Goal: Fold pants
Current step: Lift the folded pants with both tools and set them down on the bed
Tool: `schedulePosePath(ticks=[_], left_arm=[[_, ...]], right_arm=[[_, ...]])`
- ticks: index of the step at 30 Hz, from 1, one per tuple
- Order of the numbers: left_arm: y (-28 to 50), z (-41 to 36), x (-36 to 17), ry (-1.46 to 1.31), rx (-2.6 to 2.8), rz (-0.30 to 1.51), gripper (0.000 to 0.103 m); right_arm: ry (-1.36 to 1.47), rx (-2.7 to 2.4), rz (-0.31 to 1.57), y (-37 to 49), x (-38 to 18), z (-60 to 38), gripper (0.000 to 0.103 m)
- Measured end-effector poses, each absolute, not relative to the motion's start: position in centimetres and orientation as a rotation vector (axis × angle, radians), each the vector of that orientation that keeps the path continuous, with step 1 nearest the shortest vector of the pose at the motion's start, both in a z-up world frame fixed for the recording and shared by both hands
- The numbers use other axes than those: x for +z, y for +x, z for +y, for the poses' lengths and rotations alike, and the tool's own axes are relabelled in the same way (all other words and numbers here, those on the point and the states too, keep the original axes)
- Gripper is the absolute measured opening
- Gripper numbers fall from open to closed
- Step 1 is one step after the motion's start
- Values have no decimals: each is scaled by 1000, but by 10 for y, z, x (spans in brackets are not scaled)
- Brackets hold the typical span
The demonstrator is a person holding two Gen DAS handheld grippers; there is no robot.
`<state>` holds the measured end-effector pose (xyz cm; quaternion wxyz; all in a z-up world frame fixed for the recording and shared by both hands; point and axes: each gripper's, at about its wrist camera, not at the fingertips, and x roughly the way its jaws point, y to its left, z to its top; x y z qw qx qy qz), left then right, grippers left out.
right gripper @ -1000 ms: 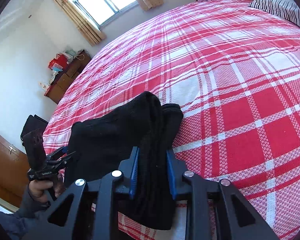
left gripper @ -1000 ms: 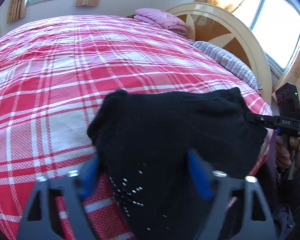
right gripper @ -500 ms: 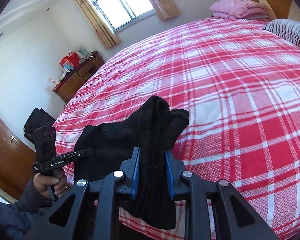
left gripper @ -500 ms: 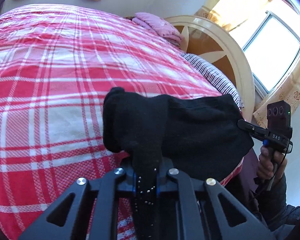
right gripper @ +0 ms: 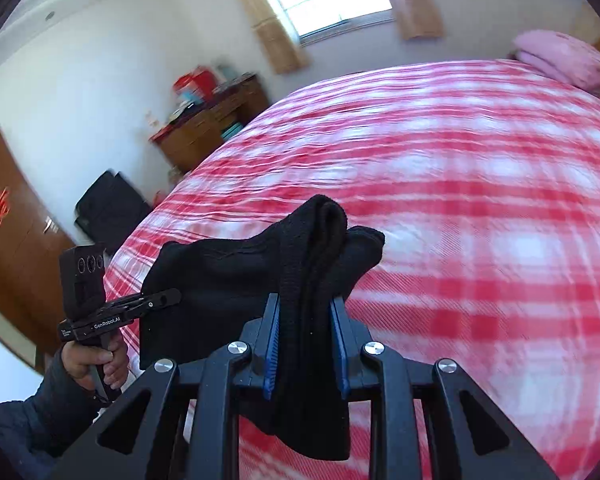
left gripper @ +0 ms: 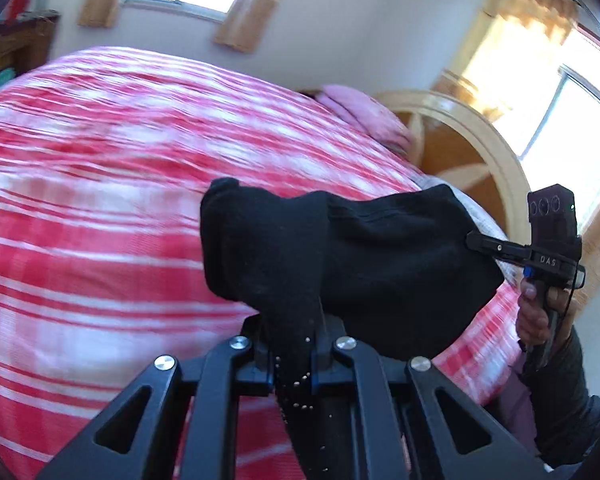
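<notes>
1. Pants (left gripper: 340, 264), black, are hanging stretched between the two grippers above the near edge of the bed (left gripper: 100, 200).
2. Left gripper (left gripper: 292, 356) is clamping a bunched fold of the pants, with cloth drooping below its fingers.
3. Right gripper (right gripper: 306, 340) is likewise pinching a thick fold between its blue pads (right gripper: 272, 344).
4. Beyond the pants, the red plaid bed is spreading wide toward the pink pillow (right gripper: 560, 56) and the headboard (left gripper: 480, 140).
5. Both views are blurring across the bed.
</notes>
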<state>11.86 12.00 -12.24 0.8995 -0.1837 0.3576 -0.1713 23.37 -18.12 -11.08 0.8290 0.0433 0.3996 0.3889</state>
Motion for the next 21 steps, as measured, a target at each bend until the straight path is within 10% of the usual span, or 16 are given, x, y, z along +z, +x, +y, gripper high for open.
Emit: schedulePosePath(ticks=[13, 17, 21], left_arm=[[136, 243, -147, -372, -72, 751, 14], [143, 240, -185, -311, 1, 831, 55], [134, 239, -184, -281, 10, 788, 63]], right_arm=[[43, 972, 970, 329, -168, 7, 24], [110, 906, 1079, 350, -213, 1, 30], [215, 886, 1107, 361, -241, -21, 52]])
